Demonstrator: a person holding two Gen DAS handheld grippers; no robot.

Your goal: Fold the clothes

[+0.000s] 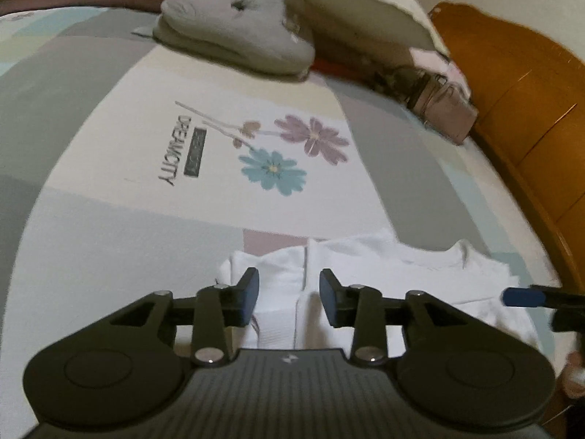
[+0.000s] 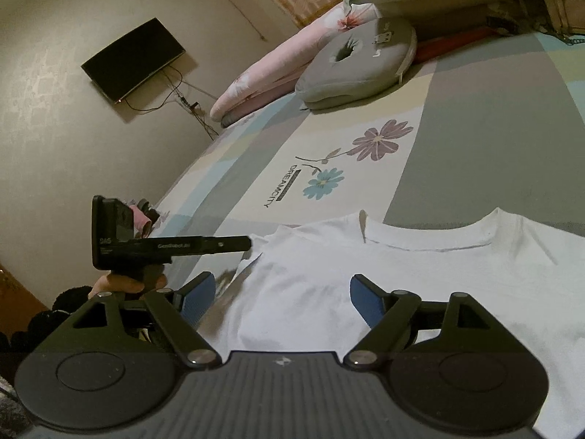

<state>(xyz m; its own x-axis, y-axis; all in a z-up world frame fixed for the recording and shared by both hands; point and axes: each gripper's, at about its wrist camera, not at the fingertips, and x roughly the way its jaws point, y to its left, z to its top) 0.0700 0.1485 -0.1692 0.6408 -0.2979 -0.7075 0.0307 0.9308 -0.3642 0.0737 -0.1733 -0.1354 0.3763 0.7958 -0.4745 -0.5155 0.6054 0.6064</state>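
— What's on your wall (image 2: 44, 117)?
— A black TV (image 2: 133, 59) with wires hanging down.
— And your bed (image 1: 109, 139)?
— A flower sheet, a grey cushion (image 2: 360, 64), a wood headboard (image 1: 519, 109).

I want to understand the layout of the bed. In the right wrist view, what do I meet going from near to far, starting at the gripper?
Right gripper, fingers apart → white T-shirt → flower print with the word DREAMCITY → gray cushion with a hole.
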